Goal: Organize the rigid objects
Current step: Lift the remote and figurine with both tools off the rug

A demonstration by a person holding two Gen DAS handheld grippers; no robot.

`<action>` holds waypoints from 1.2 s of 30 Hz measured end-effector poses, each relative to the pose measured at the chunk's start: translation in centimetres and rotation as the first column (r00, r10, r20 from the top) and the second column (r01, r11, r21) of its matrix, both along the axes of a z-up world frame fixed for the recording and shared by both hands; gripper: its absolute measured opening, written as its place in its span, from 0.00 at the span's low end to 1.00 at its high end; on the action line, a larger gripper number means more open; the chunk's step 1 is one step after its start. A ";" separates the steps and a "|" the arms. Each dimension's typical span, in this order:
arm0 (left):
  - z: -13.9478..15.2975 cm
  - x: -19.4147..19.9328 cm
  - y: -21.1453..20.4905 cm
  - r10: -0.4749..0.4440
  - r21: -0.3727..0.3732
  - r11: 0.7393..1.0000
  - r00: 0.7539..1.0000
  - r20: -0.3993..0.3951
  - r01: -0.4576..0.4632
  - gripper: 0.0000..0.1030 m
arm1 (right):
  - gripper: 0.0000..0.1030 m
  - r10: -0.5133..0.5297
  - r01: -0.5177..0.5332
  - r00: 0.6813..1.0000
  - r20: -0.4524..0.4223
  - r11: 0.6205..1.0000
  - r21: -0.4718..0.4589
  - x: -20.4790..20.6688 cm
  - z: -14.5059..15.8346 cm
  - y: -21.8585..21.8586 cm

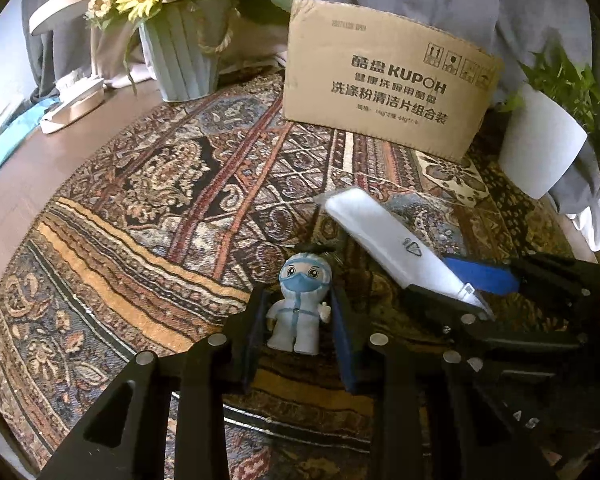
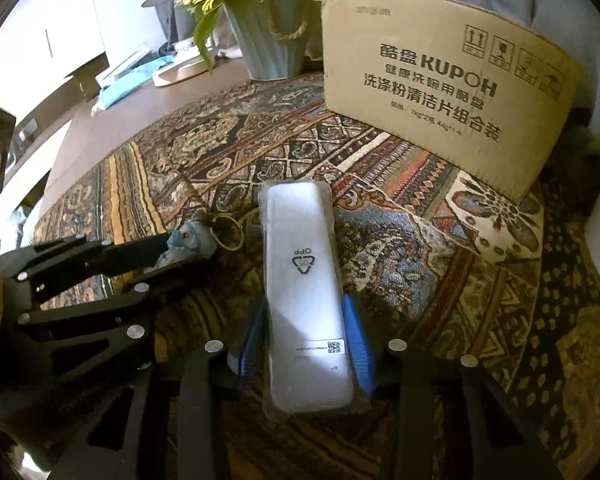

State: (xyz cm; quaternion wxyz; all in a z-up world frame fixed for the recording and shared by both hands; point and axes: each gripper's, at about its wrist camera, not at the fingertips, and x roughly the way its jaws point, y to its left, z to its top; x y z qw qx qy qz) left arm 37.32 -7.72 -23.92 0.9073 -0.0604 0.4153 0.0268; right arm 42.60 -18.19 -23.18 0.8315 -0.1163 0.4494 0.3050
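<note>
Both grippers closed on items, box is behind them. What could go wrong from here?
1. The white packaged item sits in a loose, glossy wrap; the right gripper holds only its near end, so it may slip or droop when lifted.
2. The figurine's key ring lies beside the package and might snag it.
3. The left gripper is close to the right; lifting together risks a bump.

Two wrist fisheyes, side by side, both tilted down at one patterned cloth [image 1: 148,200]

The left wrist view looks forward along its own fingers, close over a small doll [image 1: 300,304], with the right gripper [image 1: 466,280] at its right edge; the right wrist view sits close above a wrapped white bar [image 2: 304,280], with the left gripper [image 2: 168,258] at its left edge; both face the cardboard box [image 2: 440,80] and the sunflower pot [image 2: 270,36] at the far side, and share the cloth, doll, bar, box and pot.
</note>
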 end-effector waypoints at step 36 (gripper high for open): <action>-0.3 -1.2 0.4 0.019 -0.002 1.000 1.000 0.012 -0.019 0.31 | 0.42 -0.066 0.066 0.998 0.011 0.998 0.020 -0.5 -0.3 -0.2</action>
